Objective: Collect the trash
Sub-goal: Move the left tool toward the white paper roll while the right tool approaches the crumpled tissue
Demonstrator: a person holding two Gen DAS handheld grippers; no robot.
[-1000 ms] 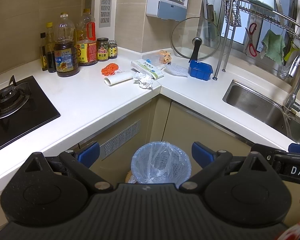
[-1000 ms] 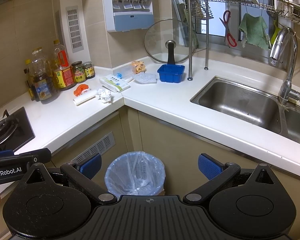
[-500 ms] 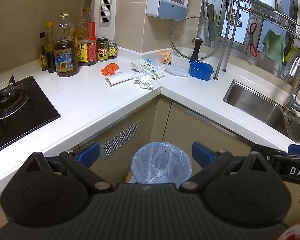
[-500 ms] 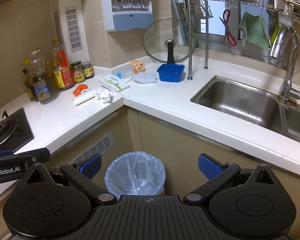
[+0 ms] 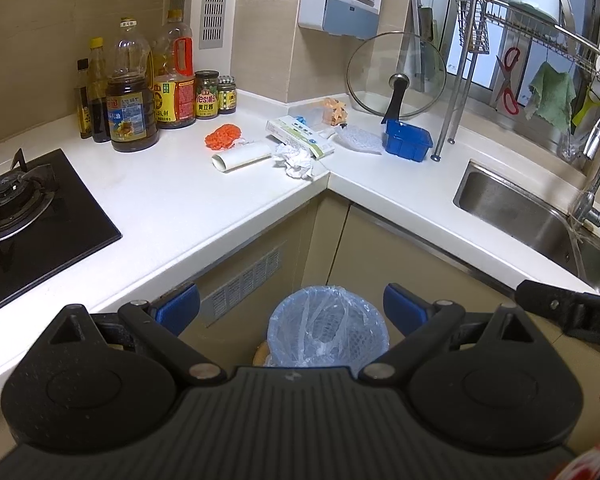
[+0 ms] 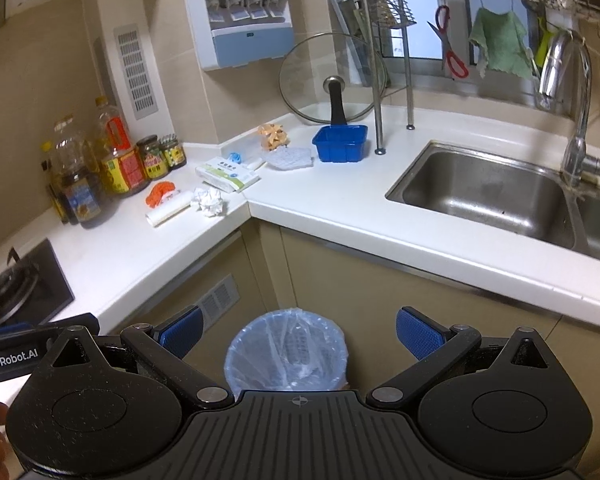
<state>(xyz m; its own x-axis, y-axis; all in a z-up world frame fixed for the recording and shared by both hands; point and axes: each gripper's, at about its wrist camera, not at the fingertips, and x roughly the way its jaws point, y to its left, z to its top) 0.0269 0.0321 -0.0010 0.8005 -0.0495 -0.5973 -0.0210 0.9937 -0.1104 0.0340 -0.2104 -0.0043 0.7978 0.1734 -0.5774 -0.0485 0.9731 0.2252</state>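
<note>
Both grippers, left (image 5: 291, 307) and right (image 6: 298, 332), hang with jaws spread wide and nothing held, above the lined bin (image 5: 327, 327) on the floor below the counter corner. Judging by that, no pickup is under way: this looks like the start of a reach. The trash lies on the counter (image 5: 172, 200) toward 12 o'clock: paper wad (image 5: 296, 160), roll (image 5: 242, 156) just beside it at 9 o'clock, orange scrap (image 5: 223, 137), box (image 5: 300, 136). The next move calls for reaching 1 gripper up and forward to the wad, nearest the edge.
</note>
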